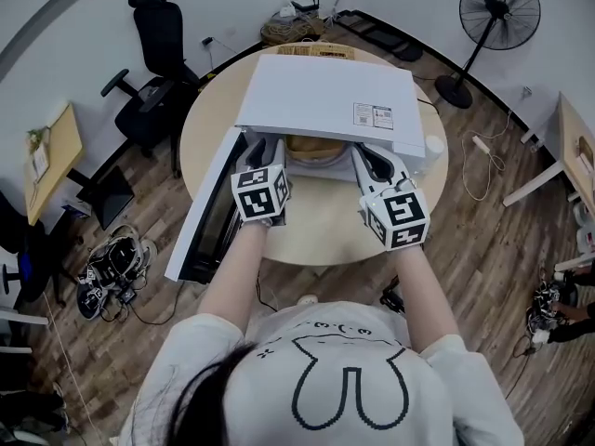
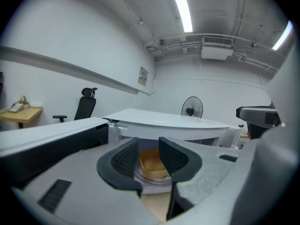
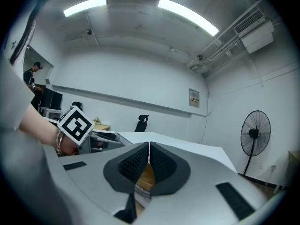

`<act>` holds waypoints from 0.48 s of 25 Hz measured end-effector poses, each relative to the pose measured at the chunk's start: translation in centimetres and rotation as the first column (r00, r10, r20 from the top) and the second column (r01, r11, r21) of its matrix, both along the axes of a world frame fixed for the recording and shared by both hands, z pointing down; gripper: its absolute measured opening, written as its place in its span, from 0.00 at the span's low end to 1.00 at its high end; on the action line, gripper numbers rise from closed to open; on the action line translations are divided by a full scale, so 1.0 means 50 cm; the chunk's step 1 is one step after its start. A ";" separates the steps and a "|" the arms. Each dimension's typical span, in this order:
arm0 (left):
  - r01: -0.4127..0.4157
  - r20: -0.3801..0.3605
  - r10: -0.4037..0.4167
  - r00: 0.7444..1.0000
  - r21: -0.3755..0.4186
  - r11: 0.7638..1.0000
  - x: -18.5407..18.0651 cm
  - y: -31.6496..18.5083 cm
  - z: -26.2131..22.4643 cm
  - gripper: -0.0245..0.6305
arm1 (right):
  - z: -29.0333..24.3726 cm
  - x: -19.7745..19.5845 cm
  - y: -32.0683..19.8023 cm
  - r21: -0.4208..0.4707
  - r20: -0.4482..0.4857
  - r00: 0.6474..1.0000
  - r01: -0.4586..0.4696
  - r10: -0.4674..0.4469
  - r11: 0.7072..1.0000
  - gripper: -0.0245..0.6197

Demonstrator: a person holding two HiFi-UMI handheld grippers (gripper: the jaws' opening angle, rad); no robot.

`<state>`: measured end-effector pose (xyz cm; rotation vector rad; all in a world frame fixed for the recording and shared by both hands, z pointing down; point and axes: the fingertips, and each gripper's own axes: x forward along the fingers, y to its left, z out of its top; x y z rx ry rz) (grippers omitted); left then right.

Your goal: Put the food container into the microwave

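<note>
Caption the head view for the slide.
Left gripper and right gripper at the open microwave, food container inside.

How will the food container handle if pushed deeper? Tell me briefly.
Food container looks thin-walled and shallow: probably light, somewhat flexible. Its wide, low shape makes tipping unlikely. It sits on the microwave's smooth tray, so it may slide easily.

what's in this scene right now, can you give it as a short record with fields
microwave: white, on the round table
door: swung open to the person's left
food container: tan, inside the microwave's cavity
left gripper: jaws apart, nothing gripped, facing the opening
right gripper: jaws together, at the opening's right side
task state: container looks placed inside; door not yet shut
</note>
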<state>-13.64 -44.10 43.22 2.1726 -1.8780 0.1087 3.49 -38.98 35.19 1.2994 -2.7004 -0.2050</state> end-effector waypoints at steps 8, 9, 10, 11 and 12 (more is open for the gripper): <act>-0.031 0.070 0.023 0.997 0.103 0.994 0.012 0.037 -0.077 0.24 | -0.007 0.016 0.021 0.013 -0.019 0.999 0.047 -0.046 0.999 0.08; -0.042 0.080 0.033 0.996 0.121 0.992 0.017 0.042 -0.089 0.24 | -0.011 0.020 0.022 0.015 -0.012 0.999 0.051 -0.051 0.999 0.08; -0.052 0.093 0.040 0.995 0.140 0.989 0.020 0.047 -0.101 0.24 | -0.015 0.023 0.023 0.016 0.000 0.998 0.056 -0.056 0.998 0.09; -0.060 0.109 0.043 0.993 0.159 0.985 0.021 0.053 -0.113 0.24 | -0.019 0.026 0.024 0.016 0.014 0.998 0.063 -0.064 0.998 0.08; -0.065 0.125 0.043 0.991 0.176 0.982 0.021 0.060 -0.126 0.24 | -0.024 0.027 0.024 0.014 0.029 0.997 0.072 -0.072 0.997 0.08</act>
